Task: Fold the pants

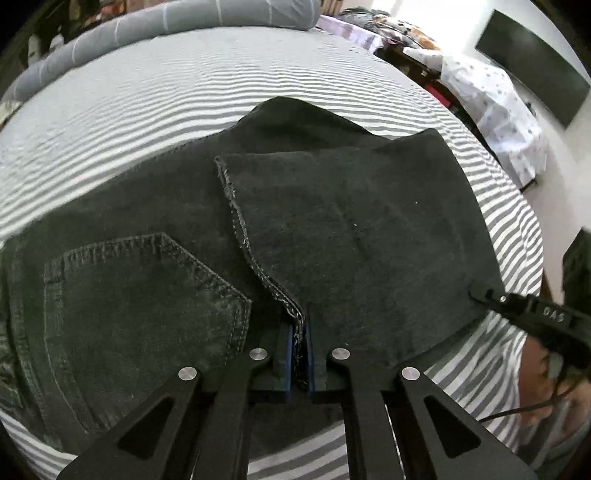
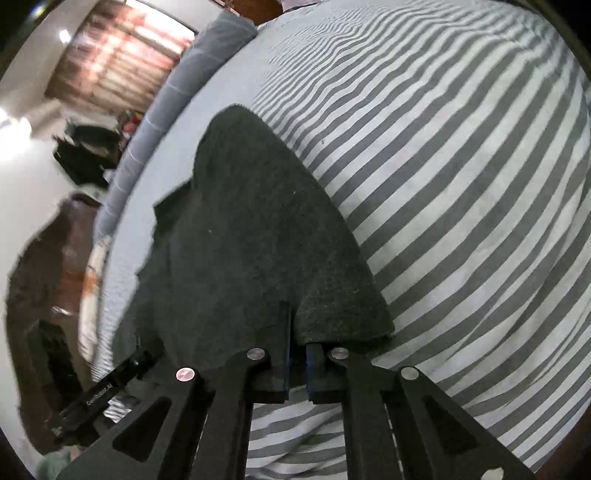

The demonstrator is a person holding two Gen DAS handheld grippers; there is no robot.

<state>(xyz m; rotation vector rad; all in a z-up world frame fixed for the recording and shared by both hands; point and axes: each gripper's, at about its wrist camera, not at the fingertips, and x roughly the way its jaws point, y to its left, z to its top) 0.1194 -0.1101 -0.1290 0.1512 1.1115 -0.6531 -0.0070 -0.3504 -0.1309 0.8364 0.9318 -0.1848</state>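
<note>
My left gripper has its jaws closed on the frayed hem of the pants, the blue pads pinching the stitched edge at about 6 o'clock in the left wrist view. My right gripper also has its jaws closed, on a fold of the same dark cloth at 6 o'clock in the right wrist view; I can see its tip from the left camera out at 4 o'clock, at the near corner of the folded leg. From my jaws the pants spread away toward 12 o'clock across the bed, which wears a grey and white striped sheet. The leg section lies doubled back over the seat, its hem running from my left jaws up toward 11 o'clock, and the back pocket sits flat at 8 o'clock. A grey bolster lies along the far edge of the bed at 12 o'clock. I judge I am in the middle of a fold, carrying the leg ends over the upper part. Next I would need to move both grippers together, keep the edge taut between them, lay it square on the layer below, and only then let go.
</note>
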